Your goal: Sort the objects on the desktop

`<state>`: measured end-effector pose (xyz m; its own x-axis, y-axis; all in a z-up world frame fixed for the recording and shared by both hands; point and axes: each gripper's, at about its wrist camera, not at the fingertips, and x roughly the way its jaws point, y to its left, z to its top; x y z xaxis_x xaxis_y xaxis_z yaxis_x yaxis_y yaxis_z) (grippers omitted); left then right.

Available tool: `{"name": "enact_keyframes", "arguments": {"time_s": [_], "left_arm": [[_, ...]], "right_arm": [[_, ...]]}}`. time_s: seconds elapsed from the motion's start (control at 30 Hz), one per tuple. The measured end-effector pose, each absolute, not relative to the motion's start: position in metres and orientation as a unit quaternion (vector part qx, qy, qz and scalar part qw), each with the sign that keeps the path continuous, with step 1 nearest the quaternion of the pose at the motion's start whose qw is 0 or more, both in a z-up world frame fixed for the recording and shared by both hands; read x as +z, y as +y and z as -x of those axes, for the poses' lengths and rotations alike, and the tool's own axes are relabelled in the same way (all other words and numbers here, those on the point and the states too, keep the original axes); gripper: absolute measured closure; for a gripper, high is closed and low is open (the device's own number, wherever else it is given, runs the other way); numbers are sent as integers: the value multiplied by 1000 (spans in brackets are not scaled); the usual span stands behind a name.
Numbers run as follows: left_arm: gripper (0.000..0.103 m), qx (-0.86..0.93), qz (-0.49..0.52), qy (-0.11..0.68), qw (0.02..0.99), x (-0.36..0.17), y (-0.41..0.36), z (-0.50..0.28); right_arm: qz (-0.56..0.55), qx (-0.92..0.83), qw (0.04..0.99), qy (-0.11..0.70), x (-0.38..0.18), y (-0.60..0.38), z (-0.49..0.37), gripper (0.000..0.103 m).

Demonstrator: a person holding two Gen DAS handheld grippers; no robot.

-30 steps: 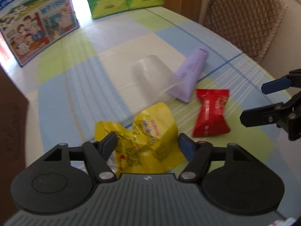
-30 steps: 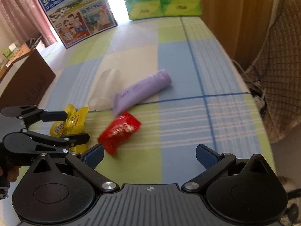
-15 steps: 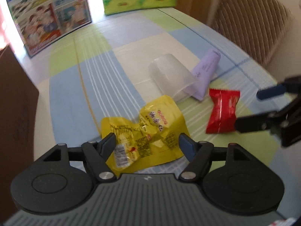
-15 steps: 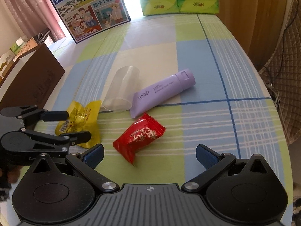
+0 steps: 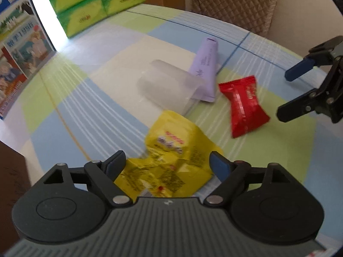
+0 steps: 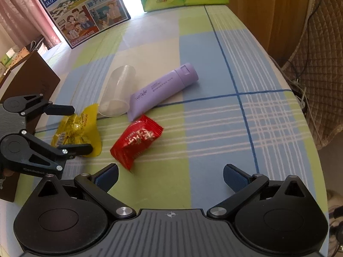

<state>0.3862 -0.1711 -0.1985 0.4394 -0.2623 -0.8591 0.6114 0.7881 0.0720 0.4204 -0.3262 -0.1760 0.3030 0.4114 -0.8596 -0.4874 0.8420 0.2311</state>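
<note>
We've got our left gripper (image 5: 166,162) over the yellow snack packet (image 5: 171,158) on the checked tablecloth (image 6: 214,68), its jaws opening, the packet lying between the 2 pads with neither pressing it. Our right gripper (image 6: 170,176) hangs spread wide over bare cloth, nothing in it. Just beside lie the red candy wrapper (image 6: 137,142), the purple tube (image 6: 163,88) and the clear plastic cup (image 6: 118,92) tipped on its side.
</note>
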Motion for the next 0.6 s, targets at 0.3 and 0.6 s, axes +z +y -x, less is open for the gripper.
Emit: {"name": "enact_keyframes", "arguments": {"time_s": [0.3,0.6], "left_arm": [[42,-256,-182,484,817,-195,-182,-359],[32,-214,-110,491,837,-202,-180,-385]], "right_arm": [[33,271,805,527,-179,-333,-420,2],[36,272,808,521,-176,-333,-417,2]]}}
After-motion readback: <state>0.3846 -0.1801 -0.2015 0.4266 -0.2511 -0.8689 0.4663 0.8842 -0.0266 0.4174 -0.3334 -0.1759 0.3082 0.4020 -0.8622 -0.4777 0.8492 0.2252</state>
